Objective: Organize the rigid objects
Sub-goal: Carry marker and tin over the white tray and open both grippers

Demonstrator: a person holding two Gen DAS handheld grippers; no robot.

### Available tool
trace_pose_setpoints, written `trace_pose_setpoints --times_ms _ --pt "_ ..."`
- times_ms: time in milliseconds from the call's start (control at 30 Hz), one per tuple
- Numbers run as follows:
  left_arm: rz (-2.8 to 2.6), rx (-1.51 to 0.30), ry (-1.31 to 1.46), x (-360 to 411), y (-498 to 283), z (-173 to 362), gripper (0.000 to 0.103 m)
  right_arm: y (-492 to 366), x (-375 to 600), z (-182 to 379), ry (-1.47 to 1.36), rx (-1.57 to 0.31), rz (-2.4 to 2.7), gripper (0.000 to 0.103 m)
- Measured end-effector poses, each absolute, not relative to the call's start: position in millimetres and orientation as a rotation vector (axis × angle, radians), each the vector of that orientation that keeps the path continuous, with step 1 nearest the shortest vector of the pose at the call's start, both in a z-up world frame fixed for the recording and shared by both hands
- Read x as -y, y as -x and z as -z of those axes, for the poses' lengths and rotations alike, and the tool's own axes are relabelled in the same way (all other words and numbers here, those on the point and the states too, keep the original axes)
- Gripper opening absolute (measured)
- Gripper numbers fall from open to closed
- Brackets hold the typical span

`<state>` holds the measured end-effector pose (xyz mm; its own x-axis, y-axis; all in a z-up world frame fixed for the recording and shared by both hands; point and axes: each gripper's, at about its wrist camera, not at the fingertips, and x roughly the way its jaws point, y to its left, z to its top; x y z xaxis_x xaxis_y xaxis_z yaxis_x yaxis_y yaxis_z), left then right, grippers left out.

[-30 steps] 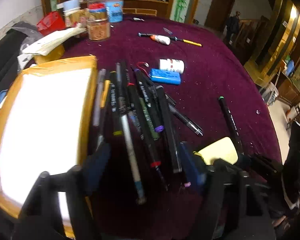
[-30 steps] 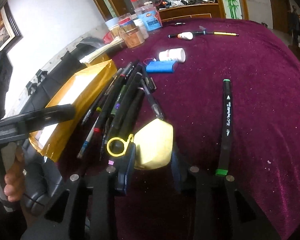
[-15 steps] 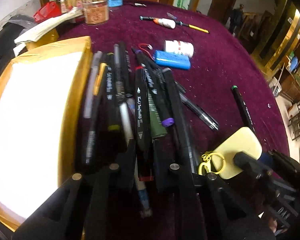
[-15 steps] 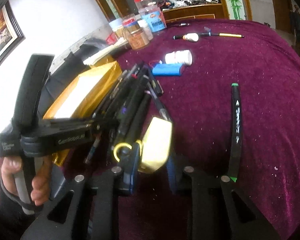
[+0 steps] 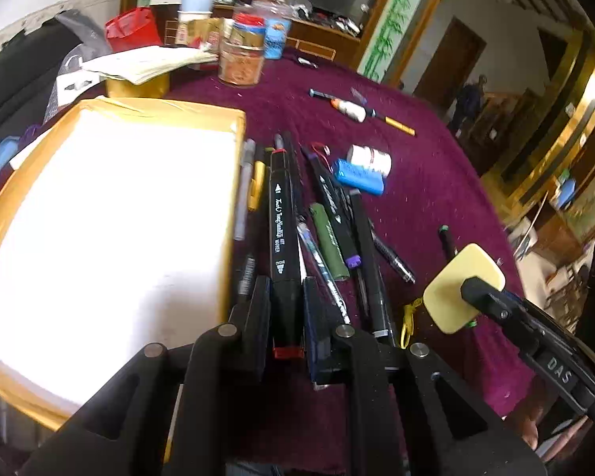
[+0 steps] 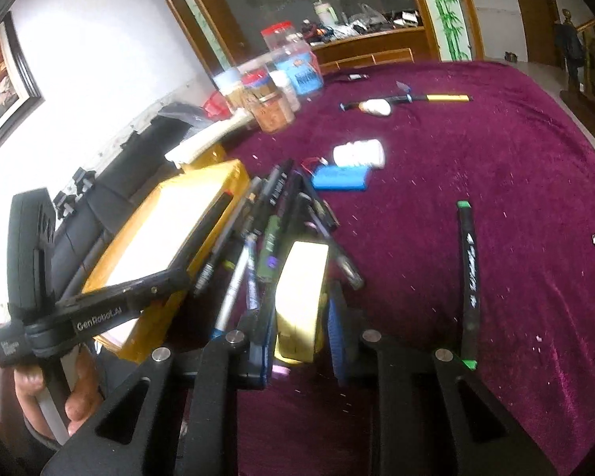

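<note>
Left gripper (image 5: 285, 309) clamps the black art marker (image 5: 282, 234) at lower centre of its frame, over the pen pile (image 5: 337, 230) beside the box (image 5: 111, 234). Right gripper (image 6: 297, 329) grips the yellow pad (image 6: 299, 289), lower centre of its frame.

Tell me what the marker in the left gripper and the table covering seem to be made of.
Black marker: likely hard plastic, smooth with a slight sheen, crisp white print on the barrel. Table covering: looks like maroon velvet or a similar napped fabric, matte, with pale specks caught in the pile.
</note>
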<state>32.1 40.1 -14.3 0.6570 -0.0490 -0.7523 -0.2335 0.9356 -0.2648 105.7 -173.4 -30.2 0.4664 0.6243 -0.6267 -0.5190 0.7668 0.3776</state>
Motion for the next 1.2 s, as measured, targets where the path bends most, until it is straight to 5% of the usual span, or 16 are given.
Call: trace_pose_setpoints --times_ms 500,1200 --pt "-0.309 -0.795 0.486 -147.1 31.4 -6.0 0.013 -70.7 52.9 -30.1 -0.091 -0.743 -1.040 0.020" --pt "-0.387 -0.928 0.491 -193.4 24.7 53.9 0.013 -67.7 -73.8 64.5 0.091 -1.028 -1.205 0.020"
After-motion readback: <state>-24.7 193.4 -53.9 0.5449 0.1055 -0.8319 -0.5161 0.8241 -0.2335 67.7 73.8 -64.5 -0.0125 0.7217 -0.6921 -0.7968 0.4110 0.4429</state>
